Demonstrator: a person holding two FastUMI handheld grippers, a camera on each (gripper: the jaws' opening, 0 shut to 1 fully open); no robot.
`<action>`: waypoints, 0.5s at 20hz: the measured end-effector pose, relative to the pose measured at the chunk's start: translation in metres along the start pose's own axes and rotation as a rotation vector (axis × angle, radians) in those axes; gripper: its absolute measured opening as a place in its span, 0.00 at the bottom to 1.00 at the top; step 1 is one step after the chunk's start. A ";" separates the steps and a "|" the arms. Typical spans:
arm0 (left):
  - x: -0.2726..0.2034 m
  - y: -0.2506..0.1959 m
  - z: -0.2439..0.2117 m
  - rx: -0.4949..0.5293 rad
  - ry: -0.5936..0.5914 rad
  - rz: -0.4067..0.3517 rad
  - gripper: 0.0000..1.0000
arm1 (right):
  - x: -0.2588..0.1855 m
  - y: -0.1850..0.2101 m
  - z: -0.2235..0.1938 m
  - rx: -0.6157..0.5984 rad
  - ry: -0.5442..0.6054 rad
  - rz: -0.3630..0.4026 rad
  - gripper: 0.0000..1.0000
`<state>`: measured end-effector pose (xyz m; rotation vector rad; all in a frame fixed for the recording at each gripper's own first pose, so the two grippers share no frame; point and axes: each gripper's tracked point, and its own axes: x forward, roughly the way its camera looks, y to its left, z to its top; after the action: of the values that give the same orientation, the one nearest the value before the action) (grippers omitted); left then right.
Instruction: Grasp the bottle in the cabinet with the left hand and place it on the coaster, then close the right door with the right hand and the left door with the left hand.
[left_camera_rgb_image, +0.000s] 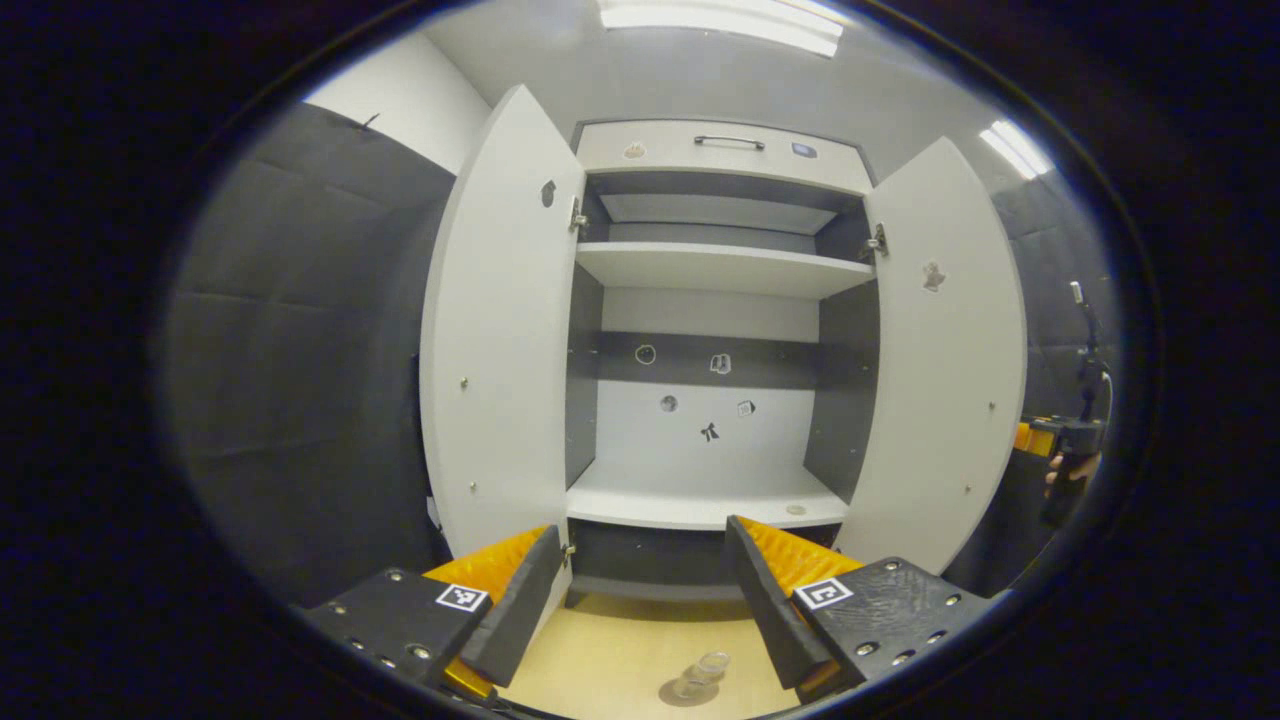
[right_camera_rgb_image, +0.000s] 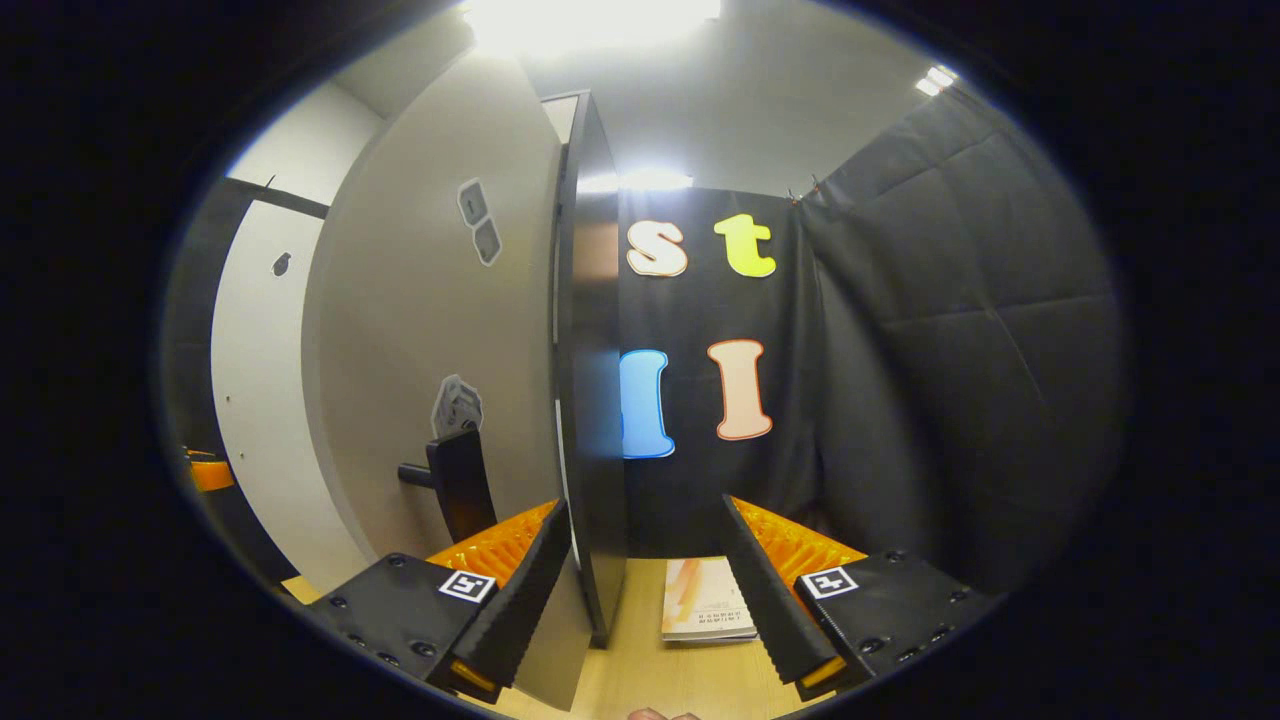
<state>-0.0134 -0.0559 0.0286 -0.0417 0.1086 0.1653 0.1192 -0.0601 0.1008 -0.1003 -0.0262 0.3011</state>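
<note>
In the left gripper view, the left gripper (left_camera_rgb_image: 645, 590) hangs with its fingers wide apart and nothing between them, facing the open cabinet (left_camera_rgb_image: 715, 300). The left door (left_camera_rgb_image: 500, 330) and the right door (left_camera_rgb_image: 945, 360) both stand swung outward, baring pale shelves and a back wall dotted with small stickers. The bottle (left_camera_rgb_image: 702, 675), a small clear one that seems to lie tipped on its side, rests on a round grey coaster (left_camera_rgb_image: 690, 693) on the wooden worktop (left_camera_rgb_image: 620, 650), just below and between the gripper's fingertips, in front of the cabinet's foot. Far to the right of this view, a hand (left_camera_rgb_image: 1070, 470) holds the other gripper near the right door's outer edge.

In the right gripper view, the right gripper (right_camera_rgb_image: 640, 585) is also spread open and empty, its fingers straddling the right door's edge without touching it; the door's dark handle (right_camera_rgb_image: 455, 480) juts just above the left finger. A thin booklet (right_camera_rgb_image: 705, 600) lies on the worktop between the fingers.
</note>
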 end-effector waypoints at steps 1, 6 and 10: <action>0.000 0.005 -0.001 -0.004 0.001 -0.002 0.96 | 0.000 0.002 0.002 -0.014 -0.006 -0.011 0.95; -0.001 0.024 -0.003 0.003 0.002 -0.008 0.94 | -0.002 0.043 -0.005 0.034 0.024 0.027 0.94; -0.006 0.043 -0.006 -0.011 0.005 0.003 0.95 | 0.002 0.075 -0.002 0.006 0.010 0.030 0.94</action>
<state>-0.0270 -0.0146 0.0223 -0.0530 0.1125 0.1691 0.0991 0.0111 0.0907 -0.0962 -0.0136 0.3305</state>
